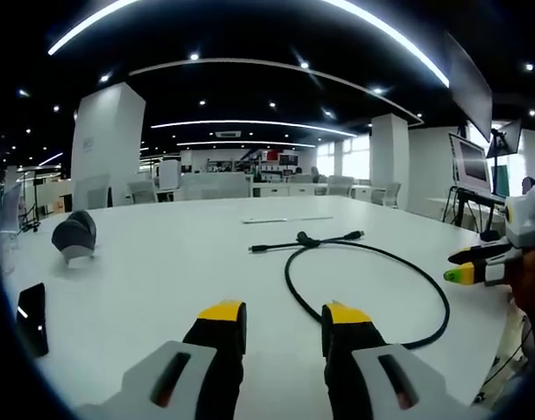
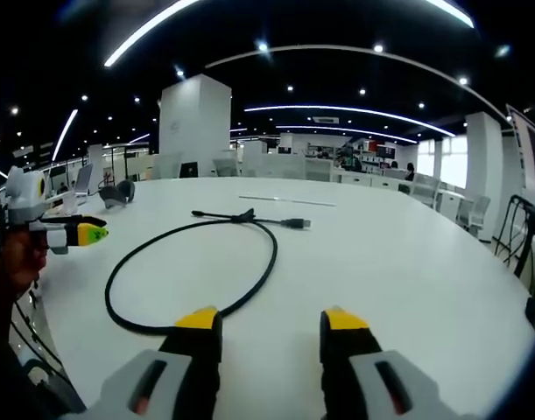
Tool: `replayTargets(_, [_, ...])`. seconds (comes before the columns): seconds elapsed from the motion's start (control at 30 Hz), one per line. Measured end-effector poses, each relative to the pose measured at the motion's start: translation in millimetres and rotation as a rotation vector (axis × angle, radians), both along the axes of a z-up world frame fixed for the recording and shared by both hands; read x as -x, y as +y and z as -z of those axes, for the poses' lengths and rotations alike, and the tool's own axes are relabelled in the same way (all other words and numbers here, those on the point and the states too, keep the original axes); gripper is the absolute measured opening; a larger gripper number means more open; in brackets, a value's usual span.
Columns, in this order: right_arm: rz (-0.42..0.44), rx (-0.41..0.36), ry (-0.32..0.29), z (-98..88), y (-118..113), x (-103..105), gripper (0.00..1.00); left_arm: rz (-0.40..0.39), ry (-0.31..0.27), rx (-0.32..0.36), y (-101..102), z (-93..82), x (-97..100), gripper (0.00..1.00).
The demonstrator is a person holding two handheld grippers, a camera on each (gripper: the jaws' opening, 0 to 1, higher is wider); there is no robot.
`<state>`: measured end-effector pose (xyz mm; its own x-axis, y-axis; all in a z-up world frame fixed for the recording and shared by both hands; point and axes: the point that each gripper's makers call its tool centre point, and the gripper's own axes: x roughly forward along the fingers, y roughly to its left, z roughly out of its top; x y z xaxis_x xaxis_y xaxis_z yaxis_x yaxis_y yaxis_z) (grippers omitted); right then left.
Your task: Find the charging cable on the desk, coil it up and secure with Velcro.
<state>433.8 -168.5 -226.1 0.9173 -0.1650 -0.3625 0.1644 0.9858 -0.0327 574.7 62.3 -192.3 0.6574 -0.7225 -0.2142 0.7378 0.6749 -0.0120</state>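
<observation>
The black charging cable (image 1: 293, 284) lies on the white table (image 1: 162, 271) in one wide loop. It crosses itself at a thicker black lump (image 1: 307, 240), and both plug ends stick out past that. My left gripper (image 1: 284, 315) hovers open just short of the loop's near side, nothing between its yellow-tipped fingers. My right gripper (image 1: 453, 266) comes in from the right, beside the loop. In the right gripper view the cable (image 2: 269, 254) curves ahead of my open right gripper (image 2: 270, 318). The left gripper (image 2: 99, 227), held by a hand, is at the left.
A thin pale strip (image 1: 276, 220) lies on the table beyond the cable. A grey rounded object (image 1: 74, 236) and a flat black item (image 1: 31, 317) sit at the left. A monitor on a stand (image 1: 470, 162) is past the table's right edge.
</observation>
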Motion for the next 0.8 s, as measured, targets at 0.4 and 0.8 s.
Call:
replayTargets(0.4, [-0.001, 0.001, 0.002, 0.9, 0.3, 0.9, 0.46, 0.0, 0.007, 0.026, 1.3, 0.3, -0.8, 0.34])
replayTargets(0.8, [-0.008, -0.004, -0.004, 0.2, -0.4, 1.8, 0.46, 0.011, 0.008, 0.022, -4.2, 1.4, 0.0, 0.34])
